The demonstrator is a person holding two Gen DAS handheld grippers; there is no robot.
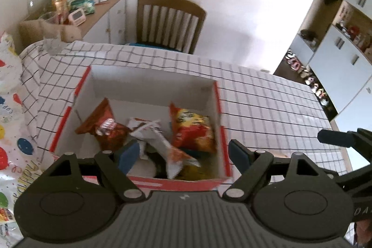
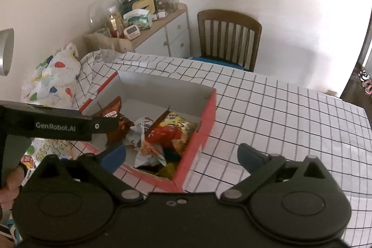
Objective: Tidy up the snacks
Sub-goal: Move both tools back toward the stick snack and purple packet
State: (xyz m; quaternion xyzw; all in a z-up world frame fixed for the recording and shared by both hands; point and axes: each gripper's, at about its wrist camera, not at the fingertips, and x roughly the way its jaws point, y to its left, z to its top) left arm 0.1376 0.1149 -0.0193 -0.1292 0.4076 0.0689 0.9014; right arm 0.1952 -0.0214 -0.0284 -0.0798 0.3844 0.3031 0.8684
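Checked tablecloth [image 1: 267, 97], snack box [image 1: 148, 83] beneath 2 open hand-held grippers.

Left gripper [image 1: 183, 156]: matte black body, ribbed grey centre plate with a small white logo, two round black discs at the sides, black linkage arms on silver rivets, blue pads [image 1: 127, 157] on the fingers. Right gripper [image 2: 182, 158]: same black build, smooth centre plate with two small screws, silver rivets, blue pads [image 2: 115, 157]. In the right wrist view the left tool's black side bar reads "GenRobot.AI" in white
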